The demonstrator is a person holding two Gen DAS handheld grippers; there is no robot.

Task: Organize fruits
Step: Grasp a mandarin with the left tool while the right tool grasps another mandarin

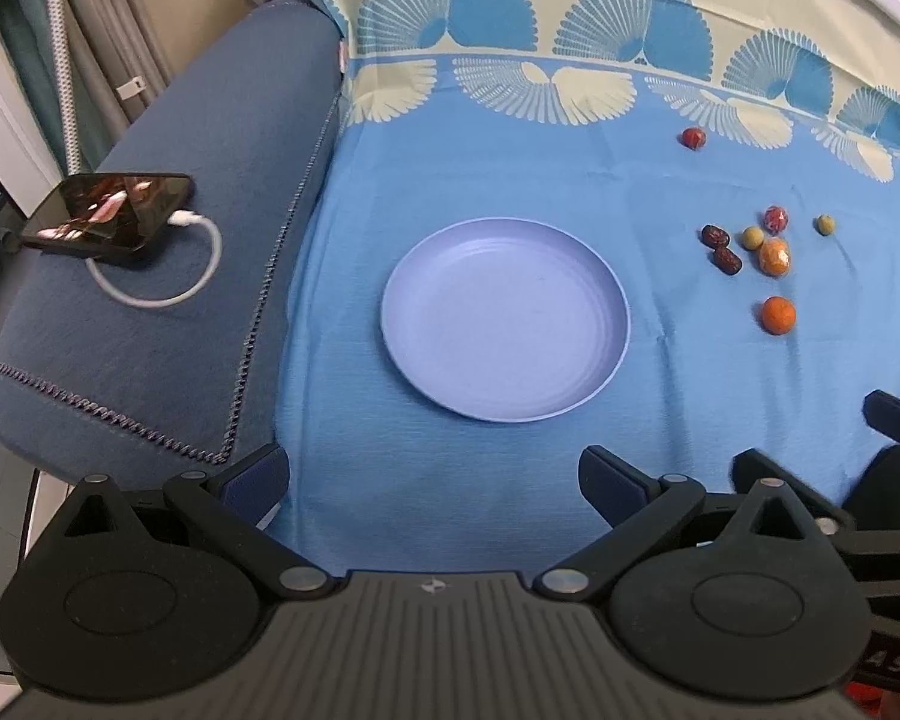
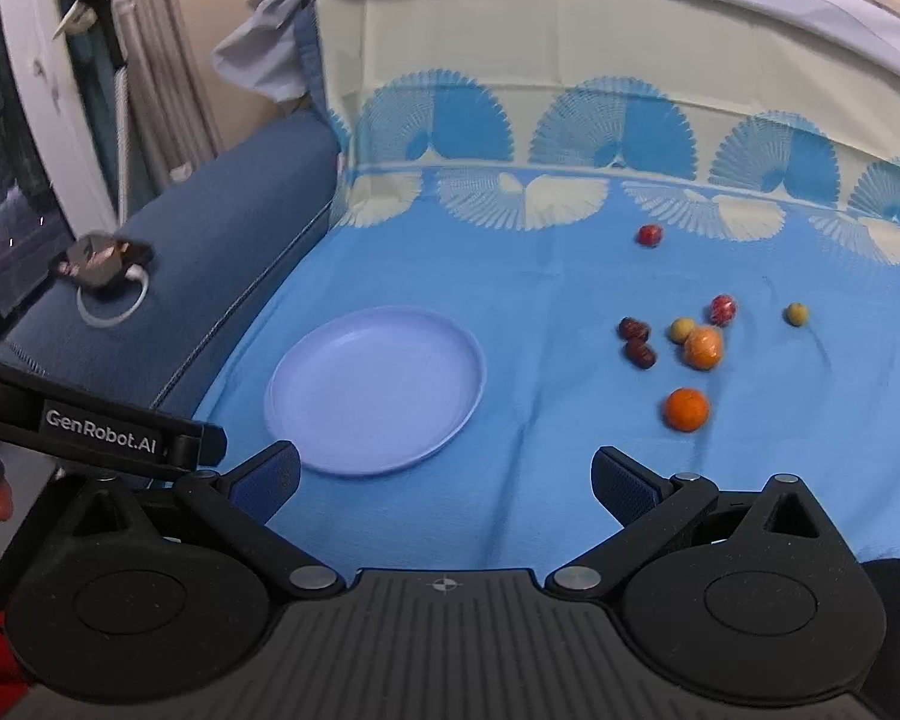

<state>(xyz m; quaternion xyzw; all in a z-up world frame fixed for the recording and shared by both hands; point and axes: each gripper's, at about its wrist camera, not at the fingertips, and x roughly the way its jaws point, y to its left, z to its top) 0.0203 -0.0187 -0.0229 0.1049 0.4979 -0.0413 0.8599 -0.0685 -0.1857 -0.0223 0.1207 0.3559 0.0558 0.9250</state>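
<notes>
An empty lilac plate (image 1: 594,360) (image 2: 330,444) lies on the blue cloth. To its right lie scattered fruits: an orange (image 1: 777,315) (image 2: 686,409), a wrapped orange (image 1: 774,256) (image 2: 703,347), two dark red dates (image 1: 721,249) (image 2: 636,340), two small yellow-green fruits (image 1: 752,237) (image 2: 681,330), and red fruits (image 1: 694,138) (image 2: 650,234). My left gripper (image 1: 432,480) is open and empty, just short of the plate's near rim. My right gripper (image 2: 446,480) is open and empty, short of the plate and the fruits.
The blue patterned cloth (image 1: 510,150) covers the surface and rises at the back. A dark blue sofa arm (image 1: 180,300) lies on the left, with a phone (image 1: 108,213) and white cable on it. The other gripper shows at the left edge of the right wrist view (image 2: 102,429).
</notes>
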